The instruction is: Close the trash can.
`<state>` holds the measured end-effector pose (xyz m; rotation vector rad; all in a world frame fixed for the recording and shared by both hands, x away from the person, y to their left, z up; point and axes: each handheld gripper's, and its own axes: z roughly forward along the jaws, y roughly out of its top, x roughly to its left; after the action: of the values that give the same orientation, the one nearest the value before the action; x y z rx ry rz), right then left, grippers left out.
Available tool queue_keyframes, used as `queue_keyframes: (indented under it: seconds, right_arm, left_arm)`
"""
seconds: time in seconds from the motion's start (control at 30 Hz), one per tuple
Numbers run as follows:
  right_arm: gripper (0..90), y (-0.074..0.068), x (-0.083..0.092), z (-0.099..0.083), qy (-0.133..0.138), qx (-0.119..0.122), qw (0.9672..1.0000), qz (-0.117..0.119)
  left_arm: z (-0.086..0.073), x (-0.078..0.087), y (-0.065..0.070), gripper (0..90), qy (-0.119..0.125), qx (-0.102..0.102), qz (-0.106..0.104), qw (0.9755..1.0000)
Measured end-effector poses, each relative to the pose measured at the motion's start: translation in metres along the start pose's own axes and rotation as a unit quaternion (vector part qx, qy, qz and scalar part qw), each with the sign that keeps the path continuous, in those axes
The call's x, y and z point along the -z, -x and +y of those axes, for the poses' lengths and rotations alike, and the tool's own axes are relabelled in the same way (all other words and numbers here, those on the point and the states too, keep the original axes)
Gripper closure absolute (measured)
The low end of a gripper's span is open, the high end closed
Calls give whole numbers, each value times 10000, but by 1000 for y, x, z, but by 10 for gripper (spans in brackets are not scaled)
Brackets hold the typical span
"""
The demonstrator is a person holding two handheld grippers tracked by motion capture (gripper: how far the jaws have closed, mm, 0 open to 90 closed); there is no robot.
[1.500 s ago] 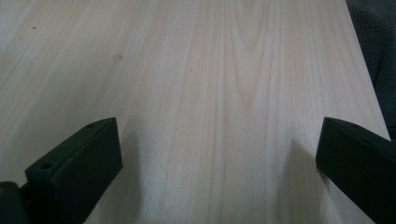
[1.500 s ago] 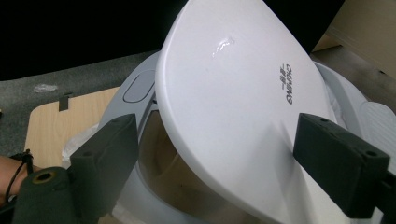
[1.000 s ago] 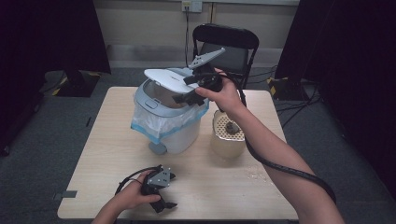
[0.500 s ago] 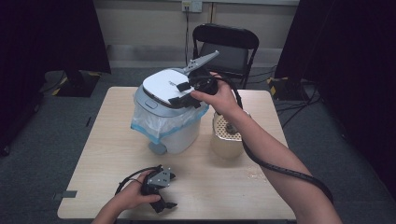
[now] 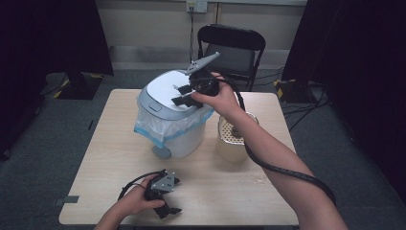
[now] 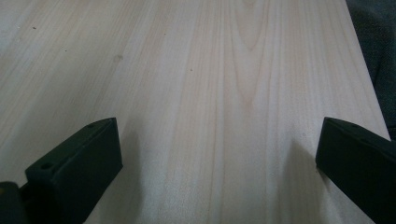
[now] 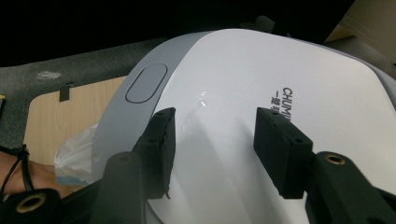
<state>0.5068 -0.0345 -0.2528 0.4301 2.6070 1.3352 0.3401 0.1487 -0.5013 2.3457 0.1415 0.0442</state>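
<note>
A white bin [image 5: 177, 136] lined with a clear, blue-edged bag stands mid-table, its white lid [image 5: 165, 93] down. My right gripper [image 5: 184, 95] lies on the lid's right side, pointing left. In the right gripper view, my right gripper [image 7: 212, 135] has its jaws apart over the glossy lid [image 7: 280, 70]. They have just been closing, and nothing is between them. My left gripper [image 5: 178, 195] rests on the table near the front edge. In the left gripper view, my left gripper [image 6: 217, 149] has its jaws wide over bare wood.
A beige perforated container [image 5: 233, 139] stands right of the bin, under my right forearm. A black folding chair [image 5: 230, 48] sits behind the table [image 5: 110, 158]. A grey button [image 7: 145, 83] sits at the lid's front edge.
The lid has come down from raised to closed, and my right gripper went down with it, its jaws now narrower. The left gripper has stayed put.
</note>
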Motion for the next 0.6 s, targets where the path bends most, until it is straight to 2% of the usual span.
queue_keyframes:
  seconds: [0.37,0.53,0.57,0.6]
  right_arm:
    - [490,13,-14,5,201,-238,9995,-104]
    - [498,14,-18,7,216,-245,9994,-128]
    - [498,12,-19,7,125,-108,9997,-204]
    - [498,11,-20,7,140,-130,9996,-225]
  left_arm:
    - [0,0,0,0,1,17,-21,10000]
    - [0,0,0,0,-7,21,-21,10000]
    - [0,0,0,0,0,22,-25,10000]
    - [0,0,0,0,0,20,-24,10000]
